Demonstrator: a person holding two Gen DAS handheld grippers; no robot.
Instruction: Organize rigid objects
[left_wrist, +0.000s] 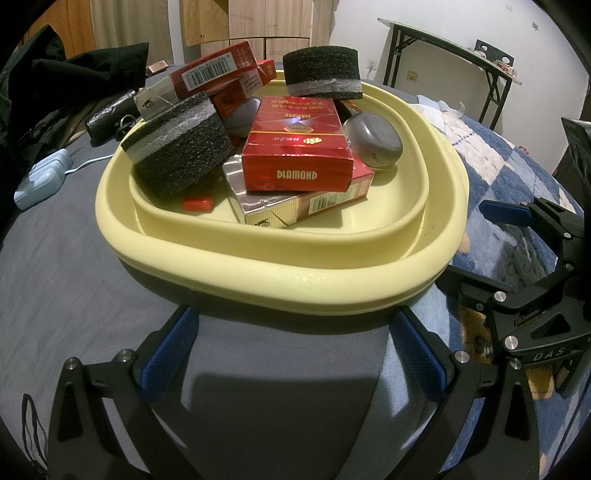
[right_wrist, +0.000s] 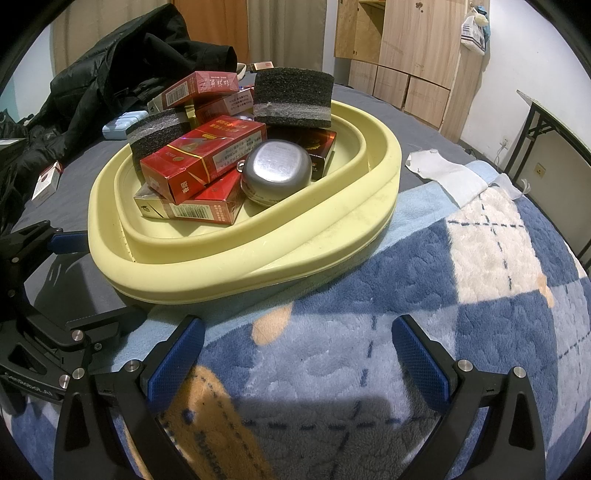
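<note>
Nearest the left wrist camera, the left claw (left_wrist: 291, 354) spreads its two blue-padded fingers wide over a grey bedsheet (left_wrist: 74, 280), holding nothing. Just beyond the fingertips sits a pale yellow basin (left_wrist: 280, 284), its near rim close to the pads but not touching them.

The basin holds a heap of rigid objects. A red "DIAMOND" cigarette pack (left_wrist: 295, 147) lies on top at the centre, resting on another red and gold pack (left_wrist: 299, 206). To its left, a black foam cylinder (left_wrist: 177, 147) with a grey band leans on the basin's left rim. A second black foam cylinder (left_wrist: 321, 74) stands at the far rim. A small silver tin (left_wrist: 373, 140) lies on the right side of the basin, beside the top pack. More red packs (left_wrist: 218, 70) are stacked at the far left of the heap. A red lighter (left_wrist: 197, 204) lies on the basin floor beneath the left cylinder.

The right claw (right_wrist: 297, 354) is likewise spread wide and holds nothing, hovering over a blue and white checked fleece blanket (right_wrist: 480, 288) near the basin's right side. The basin straddles the edge where blanket meets sheet.

On the sheet, left of the basin, lies a light blue case (left_wrist: 42, 181). A black jacket (right_wrist: 122, 66) is piled on the bed's far left.
</note>
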